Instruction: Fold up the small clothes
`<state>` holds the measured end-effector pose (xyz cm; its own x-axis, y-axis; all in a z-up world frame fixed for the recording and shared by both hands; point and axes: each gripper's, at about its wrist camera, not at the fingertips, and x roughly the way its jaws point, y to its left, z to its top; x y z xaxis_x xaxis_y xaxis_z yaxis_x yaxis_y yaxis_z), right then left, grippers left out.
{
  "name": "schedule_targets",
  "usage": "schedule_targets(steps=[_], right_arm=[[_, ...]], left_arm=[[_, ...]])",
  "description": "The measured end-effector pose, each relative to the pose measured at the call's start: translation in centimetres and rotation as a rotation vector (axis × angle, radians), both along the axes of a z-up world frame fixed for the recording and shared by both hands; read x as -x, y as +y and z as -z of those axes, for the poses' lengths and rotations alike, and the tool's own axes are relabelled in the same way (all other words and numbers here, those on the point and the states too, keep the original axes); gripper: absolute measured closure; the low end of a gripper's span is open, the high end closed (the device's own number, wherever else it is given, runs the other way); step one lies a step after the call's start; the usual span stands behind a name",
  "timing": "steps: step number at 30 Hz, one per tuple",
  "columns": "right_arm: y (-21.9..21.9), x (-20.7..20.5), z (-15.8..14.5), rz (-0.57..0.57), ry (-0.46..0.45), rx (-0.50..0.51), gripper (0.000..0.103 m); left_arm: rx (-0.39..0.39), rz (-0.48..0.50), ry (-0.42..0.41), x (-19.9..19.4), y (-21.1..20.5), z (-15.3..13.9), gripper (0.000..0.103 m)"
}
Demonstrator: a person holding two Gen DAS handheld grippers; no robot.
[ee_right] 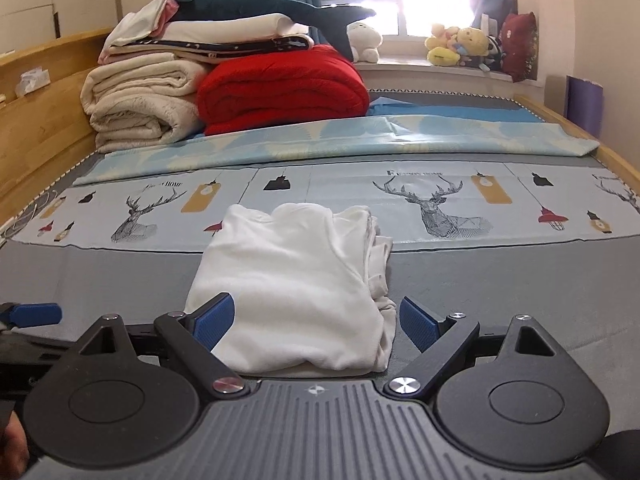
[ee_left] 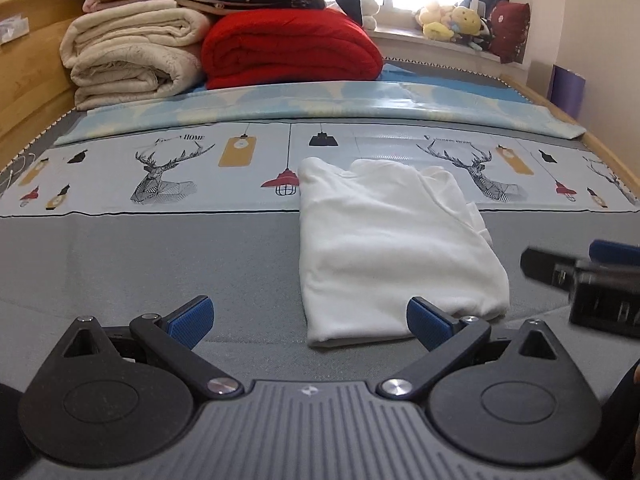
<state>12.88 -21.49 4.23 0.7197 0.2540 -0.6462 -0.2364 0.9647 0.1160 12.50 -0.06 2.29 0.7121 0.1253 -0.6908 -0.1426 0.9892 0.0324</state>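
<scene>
The word "HOME" stands in dark capitals on the printed sheet (ee_left: 248,168), just above the left deer's antlers; the word before it is too faint to read. The lettering over the right deer is blurred in both views.

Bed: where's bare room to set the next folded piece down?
Bare grey sheet left of the white garment, below the deer-print strip. A smaller grey patch right of the garment. Crowded at the far end: cream blankets, red blanket.
</scene>
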Motion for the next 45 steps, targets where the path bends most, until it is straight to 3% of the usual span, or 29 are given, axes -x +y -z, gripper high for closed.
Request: schedule_targets(steps=[10,45], right_arm=[[1.2,0.6,0.4,-0.060,-0.012,0.071,0.010],[0.9,-0.2,0.7,-0.039,0.013,0.048,0.010]], left_arm=[[0.043,-0.002,0.032,-0.7,-0.4,0.4,0.000],[0.050,-0.006,0.037,-1.1,-0.3,0.6,0.000]])
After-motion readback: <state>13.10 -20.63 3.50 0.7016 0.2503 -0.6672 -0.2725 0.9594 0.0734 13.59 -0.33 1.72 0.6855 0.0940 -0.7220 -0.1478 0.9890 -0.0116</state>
